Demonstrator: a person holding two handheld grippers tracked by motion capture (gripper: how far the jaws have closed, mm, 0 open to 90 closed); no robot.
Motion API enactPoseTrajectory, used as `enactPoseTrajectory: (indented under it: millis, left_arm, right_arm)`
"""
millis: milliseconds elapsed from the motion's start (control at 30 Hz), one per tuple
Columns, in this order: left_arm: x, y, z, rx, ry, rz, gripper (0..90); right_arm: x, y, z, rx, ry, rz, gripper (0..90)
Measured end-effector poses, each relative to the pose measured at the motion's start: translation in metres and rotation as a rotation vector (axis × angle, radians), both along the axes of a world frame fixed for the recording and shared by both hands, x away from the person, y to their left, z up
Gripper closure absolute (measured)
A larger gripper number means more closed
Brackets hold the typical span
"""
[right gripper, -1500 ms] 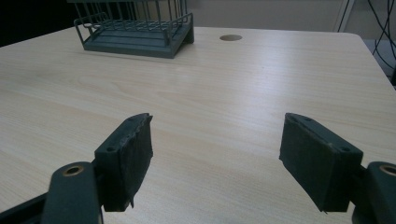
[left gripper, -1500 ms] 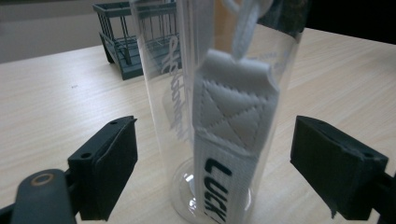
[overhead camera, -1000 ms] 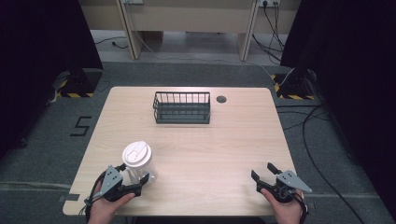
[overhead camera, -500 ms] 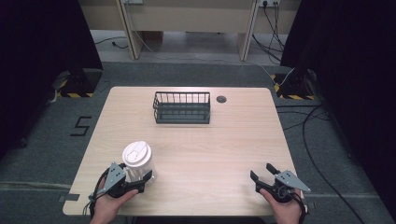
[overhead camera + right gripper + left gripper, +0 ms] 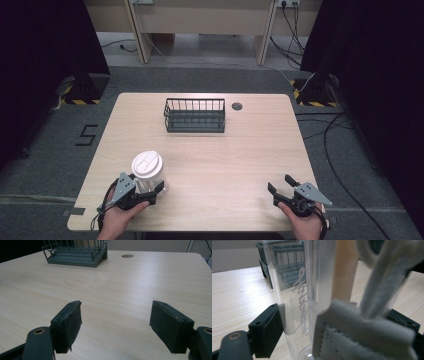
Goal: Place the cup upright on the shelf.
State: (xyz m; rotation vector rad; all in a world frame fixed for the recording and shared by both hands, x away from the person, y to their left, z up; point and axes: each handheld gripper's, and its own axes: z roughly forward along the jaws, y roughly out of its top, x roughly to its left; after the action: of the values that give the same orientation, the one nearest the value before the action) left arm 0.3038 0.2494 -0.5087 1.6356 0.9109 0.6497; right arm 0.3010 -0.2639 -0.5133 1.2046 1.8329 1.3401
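Left gripper (image 5: 150,192) jaws clamped on the clear lidded cup (image 5: 148,171), upright between them on the table (image 5: 240,155); right gripper (image 5: 281,189) spread wide, empty, well apart from cup.

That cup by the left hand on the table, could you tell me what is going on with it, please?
A person is working at a wooden table with a hand-held gripper in each hand. The left hand-held gripper is closed around a clear plastic cup with a white lid, standing upright near the front left edge. The right hand-held gripper waits open and empty near the front right. A dark wire basket sits toward the far side, apart from both.
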Motion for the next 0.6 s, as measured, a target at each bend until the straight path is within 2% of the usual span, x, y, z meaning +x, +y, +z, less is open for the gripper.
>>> enactPoseTrajectory:
  millis: [600]
  left_arm:
    - [0.0008, 0.0009, 0.0019, 0.006, -0.007, -0.005, 17.4]
  right_arm:
    - [0.0006, -0.0003, 0.0, 0.001, 0.002, 0.001, 26.1]
